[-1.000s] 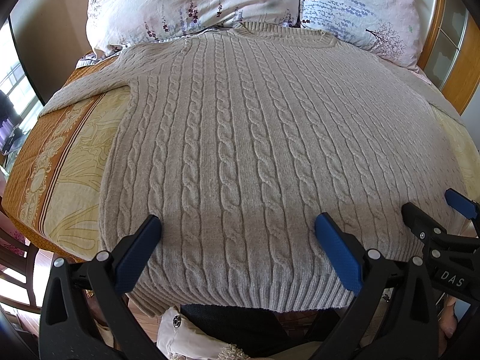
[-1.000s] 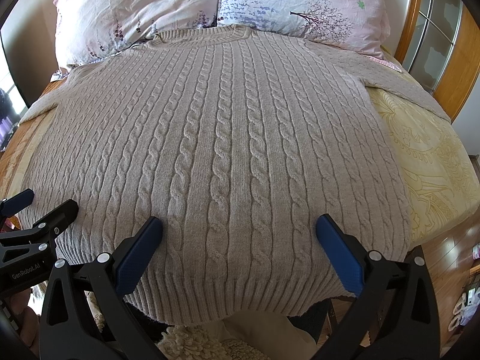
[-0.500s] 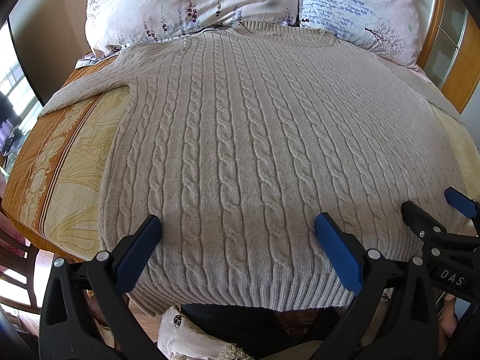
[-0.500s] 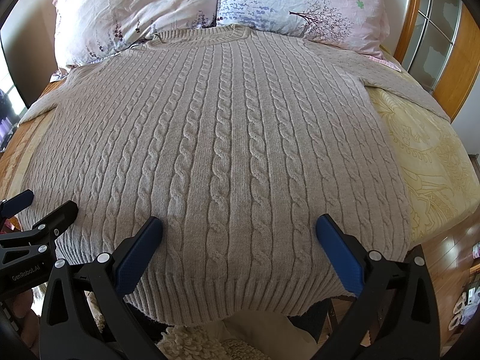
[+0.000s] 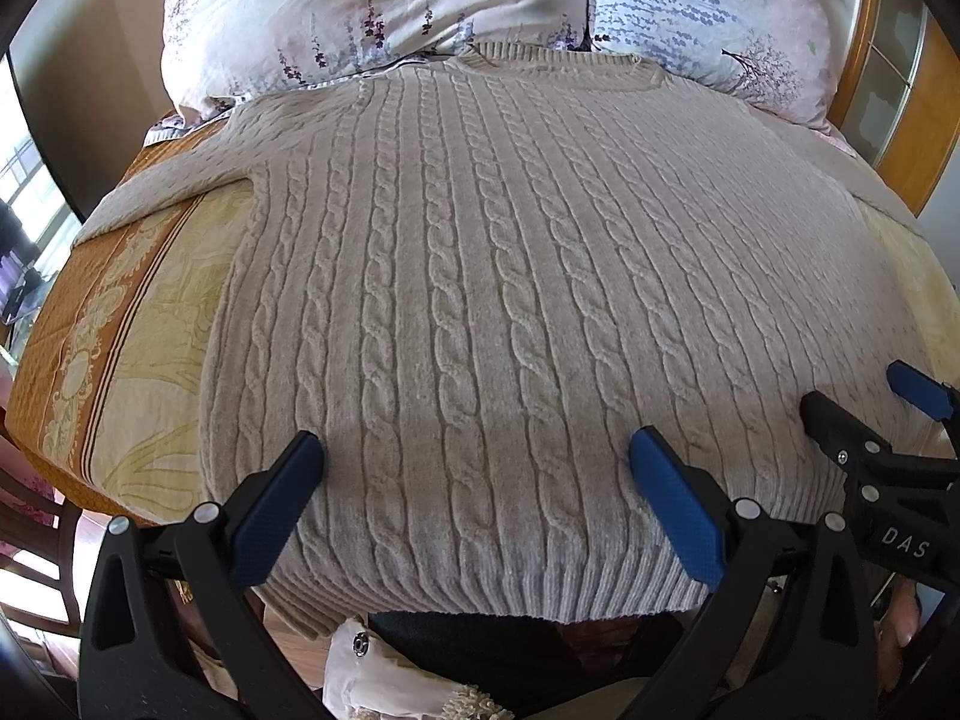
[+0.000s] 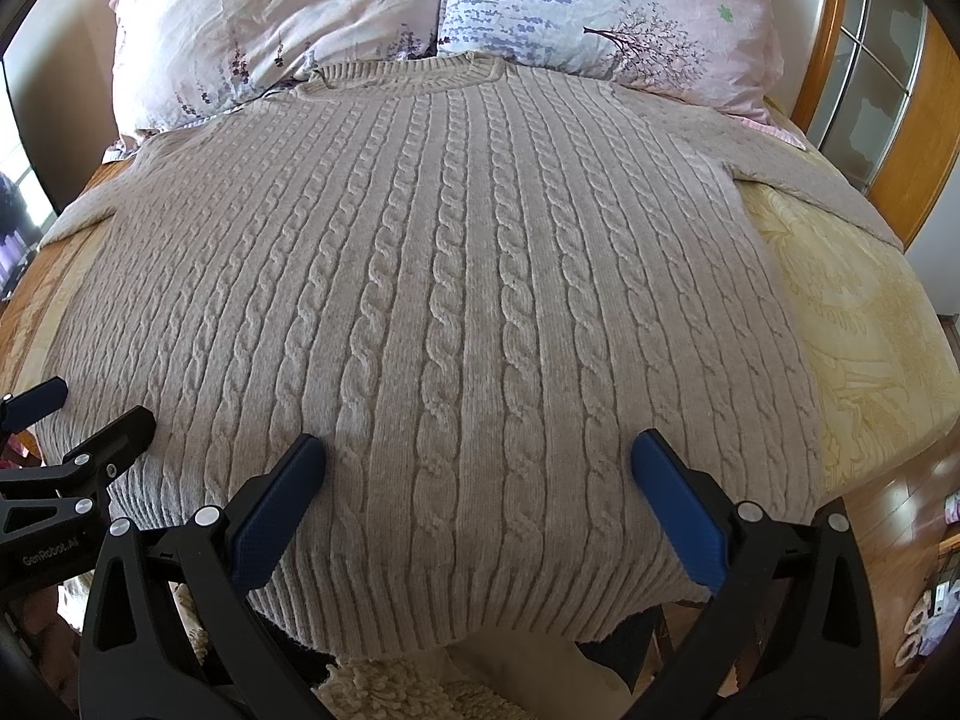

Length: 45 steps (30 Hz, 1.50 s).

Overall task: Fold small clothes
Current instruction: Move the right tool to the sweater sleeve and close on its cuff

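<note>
A beige cable-knit sweater (image 5: 480,276) lies flat and face up on the bed, collar toward the pillows, sleeves spread to both sides; it also fills the right wrist view (image 6: 456,276). My left gripper (image 5: 474,450) is open and empty, hovering over the left part of the ribbed hem. My right gripper (image 6: 477,450) is open and empty over the right part of the hem. Each gripper shows in the other's view, the right one (image 5: 864,414) at the right edge, the left one (image 6: 84,414) at the left edge.
Two floral pillows (image 5: 384,6) (image 6: 606,6) lie against the wooden headboard (image 6: 900,108). A yellow and orange patterned bedspread (image 5: 120,324) shows beside the sweater (image 6: 870,324). The near bed edge is just under the hem. A chair (image 5: 36,528) stands at the left.
</note>
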Tool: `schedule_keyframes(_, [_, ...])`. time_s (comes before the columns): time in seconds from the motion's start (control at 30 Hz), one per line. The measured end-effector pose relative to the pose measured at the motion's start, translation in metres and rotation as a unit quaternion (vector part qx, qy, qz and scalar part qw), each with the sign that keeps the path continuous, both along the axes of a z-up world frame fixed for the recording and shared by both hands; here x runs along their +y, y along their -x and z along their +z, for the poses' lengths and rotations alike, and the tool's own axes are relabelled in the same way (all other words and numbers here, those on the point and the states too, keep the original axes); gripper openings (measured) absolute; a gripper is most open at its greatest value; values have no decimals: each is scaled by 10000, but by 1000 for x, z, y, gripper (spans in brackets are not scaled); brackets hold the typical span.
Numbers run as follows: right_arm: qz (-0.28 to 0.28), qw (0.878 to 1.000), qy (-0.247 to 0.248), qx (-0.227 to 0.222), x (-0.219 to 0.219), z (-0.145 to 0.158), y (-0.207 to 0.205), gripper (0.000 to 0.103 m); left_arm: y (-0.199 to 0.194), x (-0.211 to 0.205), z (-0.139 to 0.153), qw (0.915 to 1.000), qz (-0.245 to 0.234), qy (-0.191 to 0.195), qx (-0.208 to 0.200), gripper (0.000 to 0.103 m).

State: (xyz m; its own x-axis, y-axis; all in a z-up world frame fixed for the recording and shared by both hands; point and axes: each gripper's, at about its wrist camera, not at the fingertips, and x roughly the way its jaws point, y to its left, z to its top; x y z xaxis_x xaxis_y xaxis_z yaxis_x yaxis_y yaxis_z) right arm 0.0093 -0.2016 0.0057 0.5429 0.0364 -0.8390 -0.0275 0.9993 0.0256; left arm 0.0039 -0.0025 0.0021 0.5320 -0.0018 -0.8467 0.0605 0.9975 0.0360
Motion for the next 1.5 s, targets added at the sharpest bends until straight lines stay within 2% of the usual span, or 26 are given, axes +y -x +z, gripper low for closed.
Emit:
schedule_keyframes(0.2, [187,9990,-262,-313,-17,8,-12,102,-17,2,4,9999,-96,77,41,101])
schedule_keyframes(0.33, [-142,9950,-553,-817,-56,24,-30,102,-34,6,12,9998,-80,113,-129,101])
schedule_keyframes(0.5, [-906,9851,-1129,-932,-128,37,-66,102,-56,6,19,9991,-181,190,-340,101])
schedule_keyframes(0.63, [-1912,9651,-1536,-918,-203,34,-98,101,-74,6,29,9954,-395,663,-562,101])
schedule_keyframes(0.7, [-2294,9562,-1591,-883,-232,30,-110,90,-83,5,32,9933,-477,847,-626,101])
schedule_keyframes(0.73, [-2515,9510,-1591,-838,-250,27,-116,79,-89,4,34,9923,-507,907,-667,101])
schedule_keyframes(0.77, [-2754,9447,-1591,-798,-266,24,-122,72,-93,3,36,9920,-515,913,-701,101])
schedule_keyframes(0.8, [-3060,9345,-1643,-777,-286,19,-127,70,-98,1,37,9919,-523,892,-736,101])
schedule_keyframes(0.93, [-3707,9051,-1961,-698,-339,7,-138,58,-116,-8,41,9931,-574,553,-863,101])
schedule_keyframes(1.07, [-4021,8816,-2396,-610,-372,-5,-145,45,-130,-9,39,9921,-692,680,-794,101])
schedule_keyframes(1.17, [-4265,8686,-2459,-561,-388,-10,-145,42,-138,-9,37,9912,-683,858,-743,101])
schedule_keyframes(1.27, [-4602,8473,-2599,-516,-402,-18,-141,42,-144,-12,34,9915,-676,898,-650,101])
schedule_keyframes(1.5, [-4681,8336,-2864,-637,-418,-26,-142,39,-152,-17,30,9928,-731,752,-587,101])
